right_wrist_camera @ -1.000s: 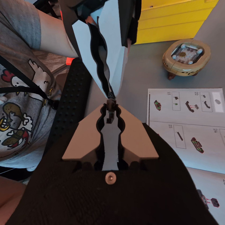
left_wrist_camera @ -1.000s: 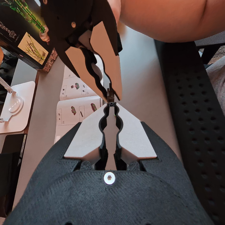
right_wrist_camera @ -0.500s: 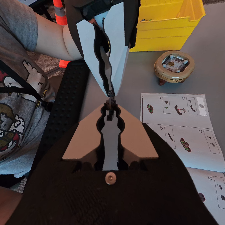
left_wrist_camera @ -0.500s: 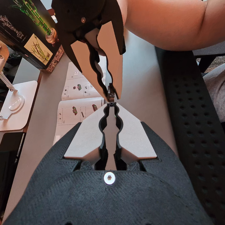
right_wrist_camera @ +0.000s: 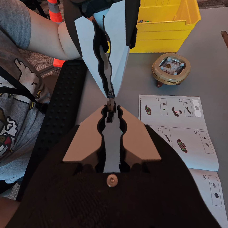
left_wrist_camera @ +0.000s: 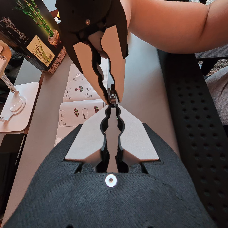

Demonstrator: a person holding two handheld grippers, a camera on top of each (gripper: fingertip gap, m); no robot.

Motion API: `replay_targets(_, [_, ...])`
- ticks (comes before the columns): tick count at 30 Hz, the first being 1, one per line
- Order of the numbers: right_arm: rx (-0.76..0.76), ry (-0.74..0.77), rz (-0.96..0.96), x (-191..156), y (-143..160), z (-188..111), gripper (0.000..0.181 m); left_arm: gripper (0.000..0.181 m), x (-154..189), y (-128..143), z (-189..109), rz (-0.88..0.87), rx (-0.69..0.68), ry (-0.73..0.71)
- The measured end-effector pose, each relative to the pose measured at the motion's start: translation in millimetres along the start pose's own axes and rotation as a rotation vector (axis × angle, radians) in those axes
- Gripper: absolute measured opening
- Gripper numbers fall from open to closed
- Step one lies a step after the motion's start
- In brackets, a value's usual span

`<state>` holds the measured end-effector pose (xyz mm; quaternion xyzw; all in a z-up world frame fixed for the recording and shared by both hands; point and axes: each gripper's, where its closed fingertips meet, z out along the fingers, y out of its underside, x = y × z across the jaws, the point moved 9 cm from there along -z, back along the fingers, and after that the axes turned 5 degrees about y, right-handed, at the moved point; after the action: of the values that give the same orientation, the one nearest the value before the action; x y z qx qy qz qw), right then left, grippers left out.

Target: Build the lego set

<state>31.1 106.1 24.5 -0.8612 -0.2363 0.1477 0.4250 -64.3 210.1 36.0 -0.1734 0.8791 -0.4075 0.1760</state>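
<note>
Stud: my left claw (left_wrist_camera: 113, 106) pinches a small black stud (left_wrist_camera: 113, 105).
Brown piece: my right claw (right_wrist_camera: 111, 108) pinches a brown piece (right_wrist_camera: 110, 104), touching the stud.
Change: both have risen off the desk (left_wrist_camera: 141, 93).

Booklet (right_wrist_camera: 175, 129), pot (right_wrist_camera: 170, 69) flanking, seemingly.

The yellow bin (right_wrist_camera: 164, 33) is cut off by the top edge, its small contents too tiny to identify. The instruction booklet (right_wrist_camera: 178, 135) runs under the right gripper (right_wrist_camera: 111, 107).
</note>
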Motion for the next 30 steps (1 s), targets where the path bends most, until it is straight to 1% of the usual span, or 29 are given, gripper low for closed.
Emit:
replay_targets(10, [0.005,0.031,-0.041,-2.6,-3.1,-1.6,0.016,0.006,-1.1,0.9,-0.2,-0.01,0.003,0.001])
replay_targets(13, [0.0,0.045,-0.05,-3.1,-3.3,-1.2,0.012,0.006,-1.4,1.1,0.3,-0.011,0.004,0.001])
replay_targets(18, [-0.006,0.052,-0.051,-3.9,-4.2,-0.6,0.017,0.006,-2.7,2.1,0.1,-0.023,0.002,-0.003])
replay_targets(24, [-0.01,0.102,-0.109,-5.9,-7.3,-0.1,0.017,0.006,-4.9,2.3,-3.6,-0.06,0.025,0.006])
replay_targets(27, [-0.02,0.134,-0.14,-6.7,-8.9,0.6,0.009,0.006,-6.2,3.1,-4.7,-0.101,0.037,0.035])
replay_targets(30, [-0.009,0.135,-0.14,-7.7,-10.6,-0.6,0.009,0.006,-7.5,3.2,-7.0,-0.131,0.061,0.057])
